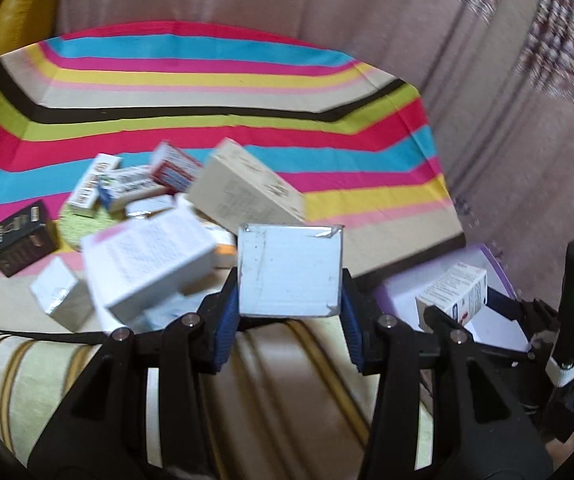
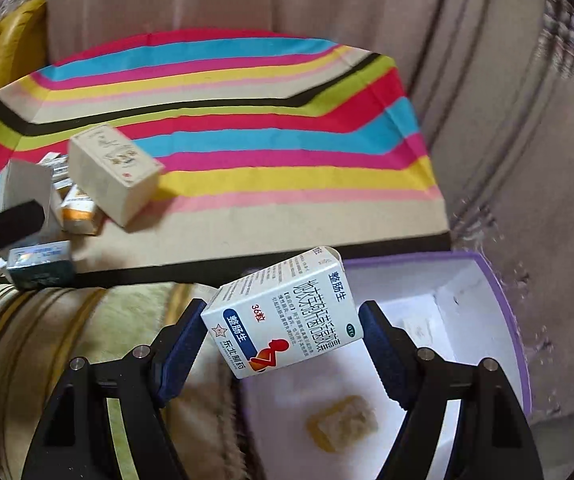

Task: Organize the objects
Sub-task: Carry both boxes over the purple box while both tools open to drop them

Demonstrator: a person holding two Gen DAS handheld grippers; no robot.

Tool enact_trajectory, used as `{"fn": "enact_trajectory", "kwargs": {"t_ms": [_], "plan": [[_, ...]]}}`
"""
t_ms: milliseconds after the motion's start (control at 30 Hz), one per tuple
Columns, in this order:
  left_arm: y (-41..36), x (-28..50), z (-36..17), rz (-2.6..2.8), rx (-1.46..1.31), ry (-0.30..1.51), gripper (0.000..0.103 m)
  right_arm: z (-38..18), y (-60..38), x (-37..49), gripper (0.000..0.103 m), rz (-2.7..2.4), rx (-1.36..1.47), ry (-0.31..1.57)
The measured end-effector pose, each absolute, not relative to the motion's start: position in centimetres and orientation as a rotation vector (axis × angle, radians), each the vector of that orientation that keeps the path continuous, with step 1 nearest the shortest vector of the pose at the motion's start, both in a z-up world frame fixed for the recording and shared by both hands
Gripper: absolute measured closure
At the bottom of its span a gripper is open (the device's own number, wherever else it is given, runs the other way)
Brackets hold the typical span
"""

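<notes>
Left wrist view: the left gripper [image 1: 290, 304] is clamping a white box [image 1: 290, 270] in its jaws, near a heap of boxes [image 1: 147, 224] still waiting on the striped cloth [image 1: 223, 80].

Right wrist view: the right gripper [image 2: 283, 344] is gripping a medicine carton [image 2: 287, 320] in its jaws, hovering over the near-empty purple-rimmed box [image 2: 503, 312] at right.

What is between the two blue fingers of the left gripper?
A plain white box, clamped between the left gripper's blue pads, seen in the left wrist view.
</notes>
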State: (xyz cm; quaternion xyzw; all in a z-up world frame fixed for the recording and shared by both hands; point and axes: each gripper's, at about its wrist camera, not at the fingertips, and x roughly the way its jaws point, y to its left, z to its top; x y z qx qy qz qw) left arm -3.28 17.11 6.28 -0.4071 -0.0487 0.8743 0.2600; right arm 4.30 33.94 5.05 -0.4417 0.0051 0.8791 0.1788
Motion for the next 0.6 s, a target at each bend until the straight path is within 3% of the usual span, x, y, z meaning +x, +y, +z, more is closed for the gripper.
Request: {"fn": "enact_trajectory", "kwargs": {"t_ms": [600], "plan": [[26.2,0.5,6.3,2.130,-1.101,0.038,0.053,5.2,39.8,9.0,0.025,2.345,-1.175,0.112]]}}
